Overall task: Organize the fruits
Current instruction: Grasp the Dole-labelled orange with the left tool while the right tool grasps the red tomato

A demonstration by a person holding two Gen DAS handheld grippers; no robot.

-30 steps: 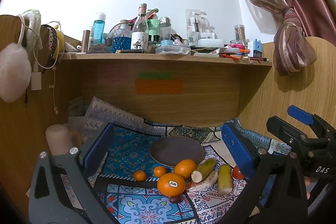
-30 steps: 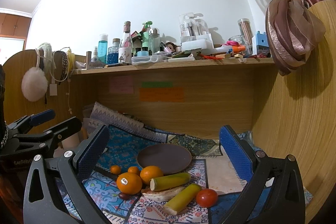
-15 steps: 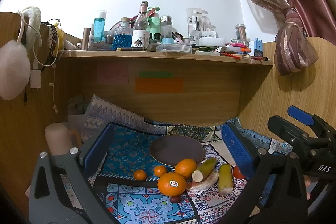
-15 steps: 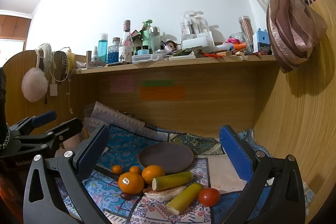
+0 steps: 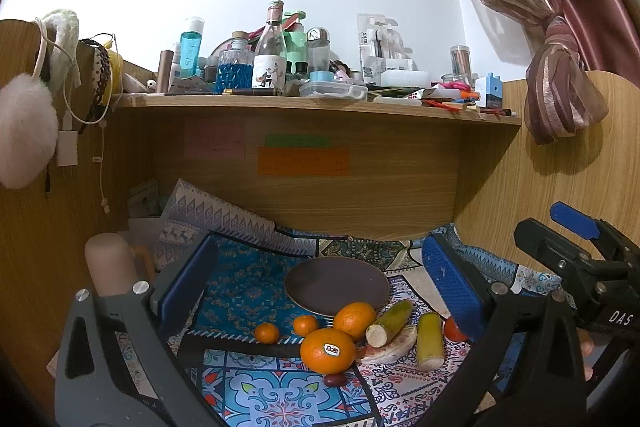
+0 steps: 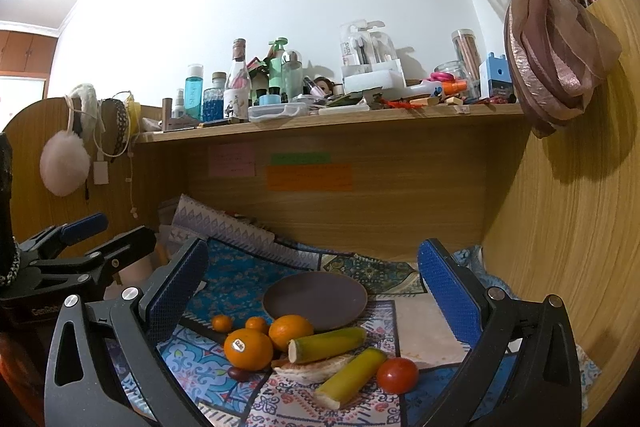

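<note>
Both grippers empty w/ jaws apart: tomato point(image 6: 397, 375) lies at 5 o'clock of plate point(image 6: 352, 311), nearer right gripper point(image 6: 312, 291) than left gripper point(image 5: 320, 287); no long axis.

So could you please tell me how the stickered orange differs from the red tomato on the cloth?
The stickered orange is orange and looks clearly bigger; the red tomato is red, smaller and glossier. The orange carries a white label, the tomato none. The orange sits left in the pile against another orange; the tomato lies at the right end beside a yellow-green stick. Both are round and rest on the patterned cloth.
</note>
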